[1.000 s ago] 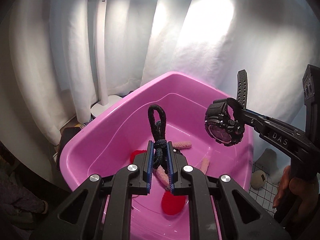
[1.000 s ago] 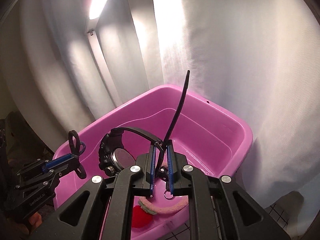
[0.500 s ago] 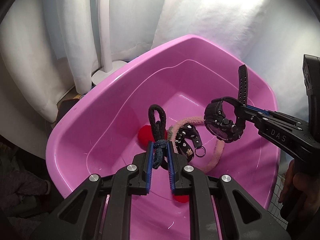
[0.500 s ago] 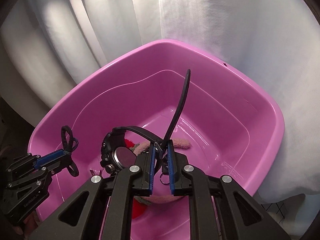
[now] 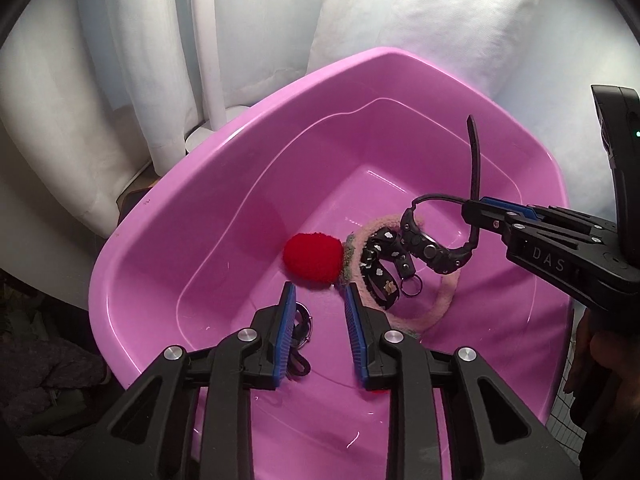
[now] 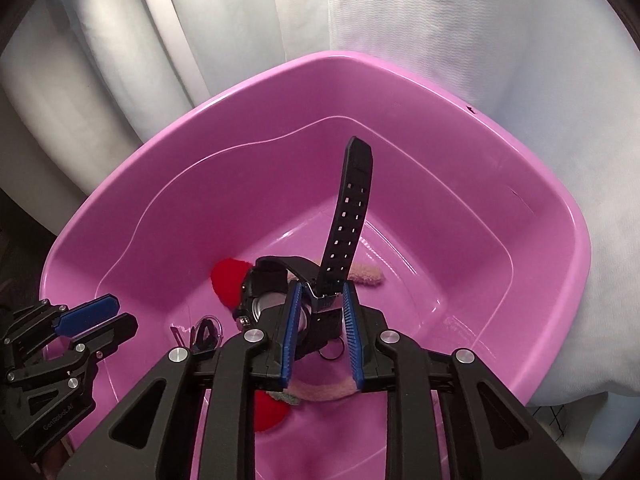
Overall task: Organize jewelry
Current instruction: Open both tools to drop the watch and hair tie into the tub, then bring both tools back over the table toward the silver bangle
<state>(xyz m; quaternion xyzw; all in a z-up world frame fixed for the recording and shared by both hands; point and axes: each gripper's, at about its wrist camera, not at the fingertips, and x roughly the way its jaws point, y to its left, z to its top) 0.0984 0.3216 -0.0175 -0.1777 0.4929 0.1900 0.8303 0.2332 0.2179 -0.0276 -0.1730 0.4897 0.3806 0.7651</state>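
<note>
Pink basin [image 6: 552, 216] is collecting the jewelry, so both grippers are tilting down over it. The left gripper [image 5: 320, 292] is opening with nothing between its pads; one cord [image 5: 300, 332] is lying below it. The right gripper [image 6: 319, 294] is opening too, one watch [image 6: 348, 216] standing loose between its pads, seemingly being released.

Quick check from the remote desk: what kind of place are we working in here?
Probably a makeshift home or recording corner rather than a shop. White draped cloth closes in the background, a pink plastic basin serves as the jewelry bin, and a patch of tiled floor shows beside it.
</note>
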